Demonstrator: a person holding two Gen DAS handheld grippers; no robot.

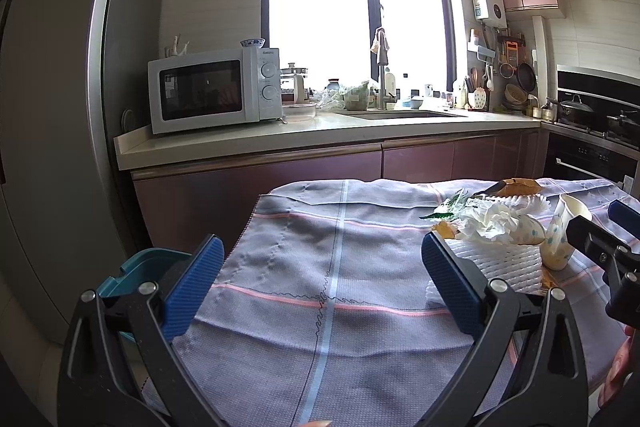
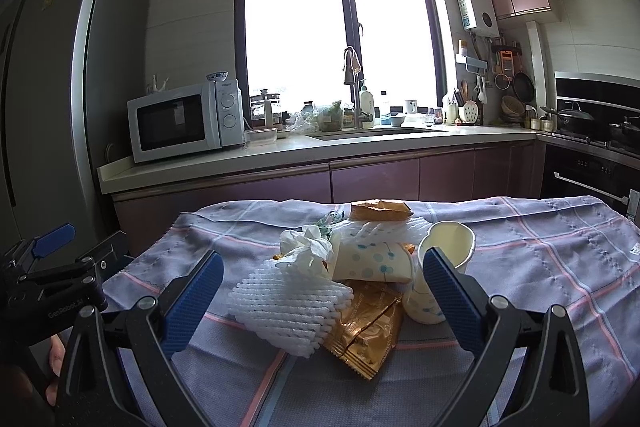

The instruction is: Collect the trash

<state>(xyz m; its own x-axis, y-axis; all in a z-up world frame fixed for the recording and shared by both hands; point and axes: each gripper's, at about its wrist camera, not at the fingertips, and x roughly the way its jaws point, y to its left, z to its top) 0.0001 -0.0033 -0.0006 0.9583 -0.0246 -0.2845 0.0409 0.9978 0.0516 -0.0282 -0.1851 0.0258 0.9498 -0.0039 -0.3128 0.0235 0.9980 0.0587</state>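
Note:
A pile of trash lies on the cloth-covered table [image 2: 540,247]: white foam fruit netting [image 2: 288,303], a gold snack wrapper [image 2: 368,331], crumpled white tissue [image 2: 308,251], dotted paper cups [image 2: 376,263], an upright paper cup [image 2: 450,241] and a tan wrapper [image 2: 380,211] behind. My right gripper [image 2: 320,291] is open, just short of the pile. My left gripper [image 1: 320,275] is open and empty over bare cloth, left of the pile [image 1: 504,231]. Each gripper shows in the other's view, the right one [image 1: 600,247] and the left one [image 2: 60,267].
A teal bin [image 1: 140,267] stands low at the table's left edge. Behind are the kitchen counter [image 1: 320,135] with a microwave [image 1: 212,91], sink and dishes, a fridge [image 1: 48,107] at left, and a stove and oven [image 1: 592,139] at right.

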